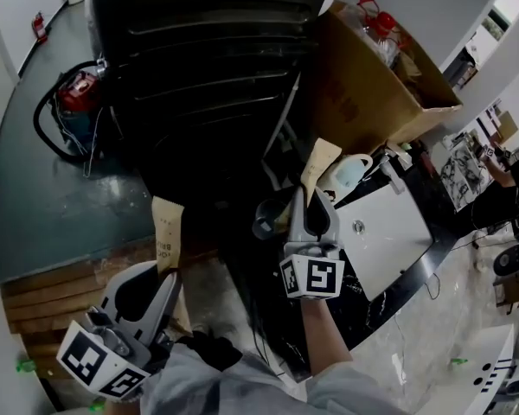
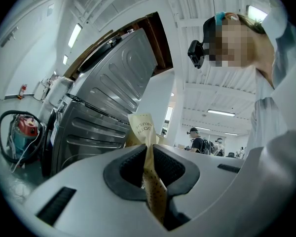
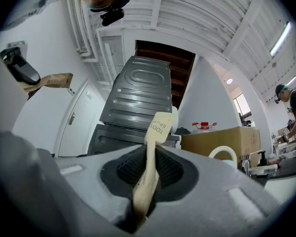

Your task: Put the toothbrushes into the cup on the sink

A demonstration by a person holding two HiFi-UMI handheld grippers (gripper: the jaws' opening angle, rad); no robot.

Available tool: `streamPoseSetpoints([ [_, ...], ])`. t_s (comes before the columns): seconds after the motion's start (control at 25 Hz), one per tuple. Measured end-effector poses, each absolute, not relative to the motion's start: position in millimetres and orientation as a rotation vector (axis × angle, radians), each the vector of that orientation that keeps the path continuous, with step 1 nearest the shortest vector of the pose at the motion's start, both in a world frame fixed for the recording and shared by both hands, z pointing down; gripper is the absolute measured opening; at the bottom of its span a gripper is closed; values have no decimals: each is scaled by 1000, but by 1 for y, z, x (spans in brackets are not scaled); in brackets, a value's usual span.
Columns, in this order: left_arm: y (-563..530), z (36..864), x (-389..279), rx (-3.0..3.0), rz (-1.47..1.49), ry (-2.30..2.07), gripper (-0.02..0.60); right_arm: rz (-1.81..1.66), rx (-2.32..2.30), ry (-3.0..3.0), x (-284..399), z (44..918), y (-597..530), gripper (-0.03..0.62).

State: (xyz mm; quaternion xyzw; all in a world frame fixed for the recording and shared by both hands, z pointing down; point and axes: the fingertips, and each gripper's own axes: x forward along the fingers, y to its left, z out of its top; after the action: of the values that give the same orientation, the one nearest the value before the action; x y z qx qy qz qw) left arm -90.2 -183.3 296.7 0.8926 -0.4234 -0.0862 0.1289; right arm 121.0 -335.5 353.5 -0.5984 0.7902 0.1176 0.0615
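I read the white cup [image 1: 353, 173] at the far edge of the sink [image 1: 389, 240], contents indiscernible; the cardboard box [image 1: 363, 93] behind it holds a red-capped bottle [image 1: 376, 14]. Left gripper [image 1: 167, 277] is clamped on one wrapped toothbrush [image 1: 166, 230]. Right gripper [image 1: 316, 204] is clamped on the second toothbrush [image 1: 318, 161], beside the cup.

My head camera looks steeply down over my left gripper [image 1: 163, 275] and right gripper [image 1: 316, 199] onto the ribbed metal cabinet [image 1: 216, 76]. Each gripper camera sits close behind its own jaws, looking out along them — both share that cabinet; the right one also shares the cardboard box [image 1: 372, 93].
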Motion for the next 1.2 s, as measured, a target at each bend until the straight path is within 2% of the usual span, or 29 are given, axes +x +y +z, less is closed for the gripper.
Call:
streamPoseSetpoints([
  [1.2, -187, 308, -92, 2559, -223, -1272, 41, 371, -1776, 2529, 100, 391, -350, 49],
])
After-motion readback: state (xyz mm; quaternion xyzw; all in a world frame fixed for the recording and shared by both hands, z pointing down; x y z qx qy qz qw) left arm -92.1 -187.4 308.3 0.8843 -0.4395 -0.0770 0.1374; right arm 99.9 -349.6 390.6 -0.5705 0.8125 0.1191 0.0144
